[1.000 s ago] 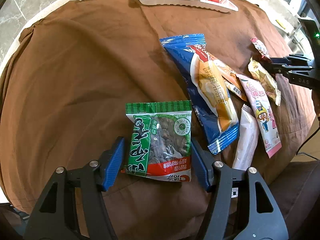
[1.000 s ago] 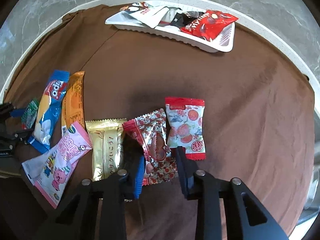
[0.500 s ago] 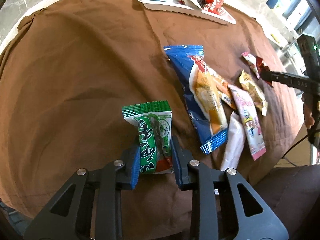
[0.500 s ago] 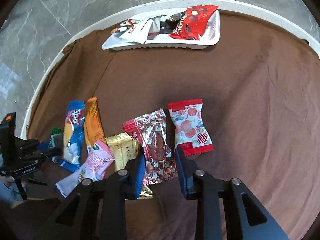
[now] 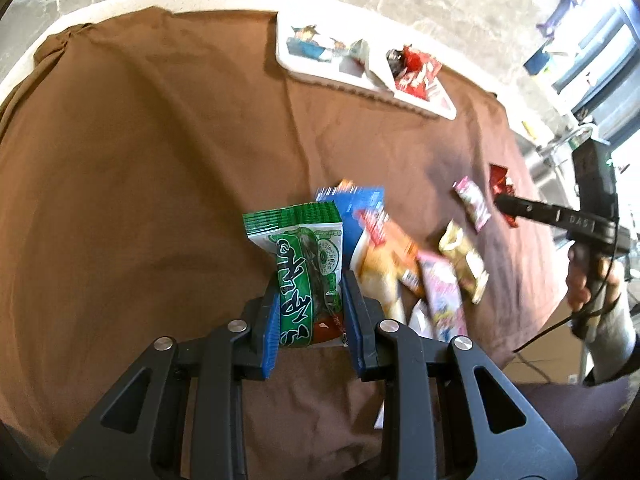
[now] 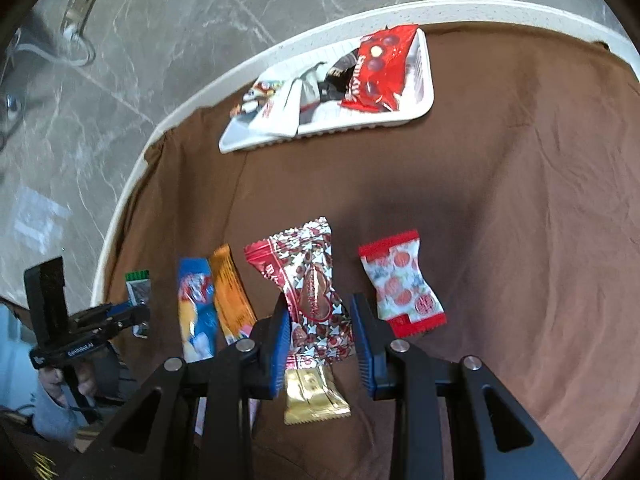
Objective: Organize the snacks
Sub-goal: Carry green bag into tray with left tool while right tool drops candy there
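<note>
My left gripper [image 5: 310,308] is shut on a green snack packet [image 5: 308,264], which stands upright between the blue pads, clear of the brown cloth. In the right wrist view, the left gripper [image 6: 128,314] and its green packet [image 6: 138,290] show at the far left. My right gripper [image 6: 320,320] is shut on a red-and-silver heart-print packet [image 6: 312,280], held above a gold packet [image 6: 316,394]. From the left wrist view, the right gripper [image 5: 506,204] appears at the far right with that red packet [image 5: 500,184]. A white tray [image 6: 360,128] holding several snacks lies at the table's far edge.
On the cloth lie a blue packet [image 6: 196,308], an orange packet [image 6: 232,296] and a red-and-white candy packet [image 6: 400,284]. A pink packet [image 5: 440,292] lies among them. The round table's white rim [image 6: 132,184] borders a marble floor. A person's hand [image 5: 580,284] grips the right handle.
The left gripper closed on the green packet and raised it off the cloth. The right gripper, still shut on the heart-print packet, rose and rolled; the tray now appears nearer and turned.
</note>
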{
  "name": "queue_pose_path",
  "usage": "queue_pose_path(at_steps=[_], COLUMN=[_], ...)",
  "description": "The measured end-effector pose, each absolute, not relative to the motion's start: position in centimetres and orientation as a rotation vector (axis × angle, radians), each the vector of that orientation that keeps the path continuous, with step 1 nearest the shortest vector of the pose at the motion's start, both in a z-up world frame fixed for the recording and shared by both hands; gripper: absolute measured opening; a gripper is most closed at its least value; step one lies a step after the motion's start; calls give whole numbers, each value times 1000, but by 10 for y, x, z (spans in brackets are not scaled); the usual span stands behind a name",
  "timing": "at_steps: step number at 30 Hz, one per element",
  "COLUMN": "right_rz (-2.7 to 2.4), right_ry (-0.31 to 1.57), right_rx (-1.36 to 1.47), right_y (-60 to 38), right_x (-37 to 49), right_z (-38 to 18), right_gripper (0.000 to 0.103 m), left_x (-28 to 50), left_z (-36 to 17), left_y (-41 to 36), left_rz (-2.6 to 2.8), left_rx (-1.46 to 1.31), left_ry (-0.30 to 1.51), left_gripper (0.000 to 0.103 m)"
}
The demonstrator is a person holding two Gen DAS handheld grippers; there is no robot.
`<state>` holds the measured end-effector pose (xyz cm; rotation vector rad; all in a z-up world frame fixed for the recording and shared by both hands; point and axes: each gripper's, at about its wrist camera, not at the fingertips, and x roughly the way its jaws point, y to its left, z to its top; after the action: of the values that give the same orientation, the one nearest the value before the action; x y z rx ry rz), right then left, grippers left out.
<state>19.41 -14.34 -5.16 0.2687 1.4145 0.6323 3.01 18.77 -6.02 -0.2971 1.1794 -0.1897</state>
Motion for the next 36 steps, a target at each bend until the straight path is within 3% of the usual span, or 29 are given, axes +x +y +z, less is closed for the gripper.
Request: queue_pose_path(at_steps=[19,36], right_rz=[651,577], right_ry=[1416,1412], right_rx=[516,512], right_y=[-116,-64], right_x=[303,439], right_z=[-51,-87], right_gripper=[31,32], left_x=[211,402], left_z=[-24,-54], left_y=[162,149], left_rz=[-376,-357], left_rx=[-338,-239], left_ry=[1107,1129], left_gripper=[25,27])
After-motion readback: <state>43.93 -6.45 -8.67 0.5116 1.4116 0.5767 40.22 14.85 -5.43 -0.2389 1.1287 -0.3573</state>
